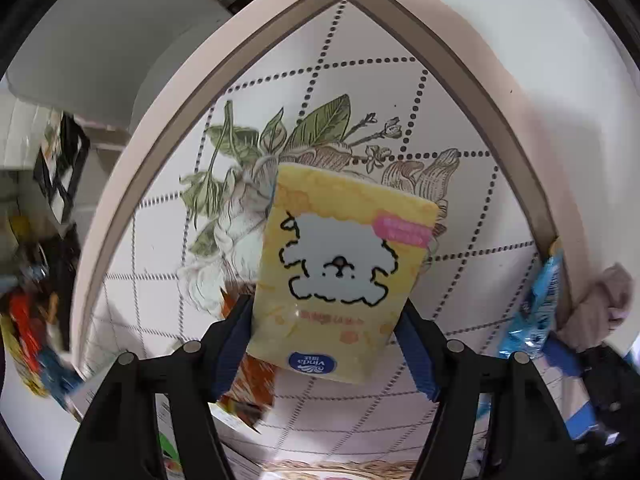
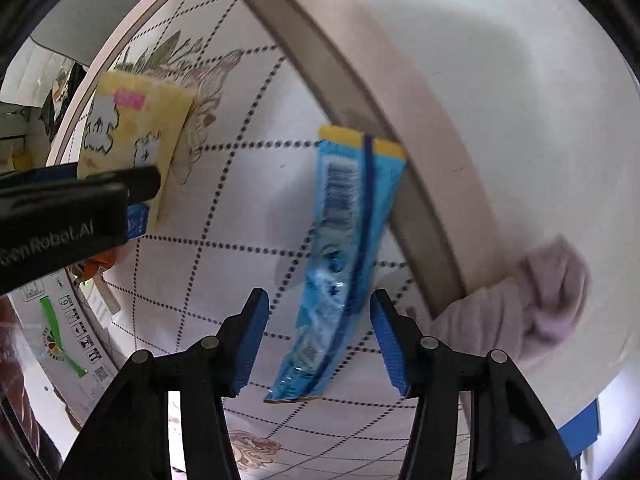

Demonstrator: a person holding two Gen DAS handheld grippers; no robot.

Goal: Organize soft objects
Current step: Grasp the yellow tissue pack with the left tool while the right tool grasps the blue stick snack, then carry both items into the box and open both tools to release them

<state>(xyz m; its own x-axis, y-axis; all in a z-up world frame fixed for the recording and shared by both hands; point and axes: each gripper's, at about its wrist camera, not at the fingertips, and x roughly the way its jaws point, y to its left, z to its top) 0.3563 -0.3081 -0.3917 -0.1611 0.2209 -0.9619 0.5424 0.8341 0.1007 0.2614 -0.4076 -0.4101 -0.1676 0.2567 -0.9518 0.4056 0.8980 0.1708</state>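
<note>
My left gripper [image 1: 324, 320] is shut on a yellow tissue pack [image 1: 340, 272] with a white cartoon dog, held above a floral tablecloth [image 1: 400, 88]. The pack and left gripper also show in the right wrist view [image 2: 132, 136]. My right gripper [image 2: 318, 312] is open, its blue pads on either side of a long blue snack packet [image 2: 344, 248] without touching it. That blue packet shows at the right edge of the left wrist view [image 1: 536, 308]. A crumpled beige cloth [image 2: 540, 296] lies right of the packet on the table's edge.
The tablecloth has a pink and brown border [image 2: 360, 76]. A white carton with green print [image 2: 68, 328] stands at the lower left. Cluttered colourful items [image 1: 28, 328] lie to the left beyond the table.
</note>
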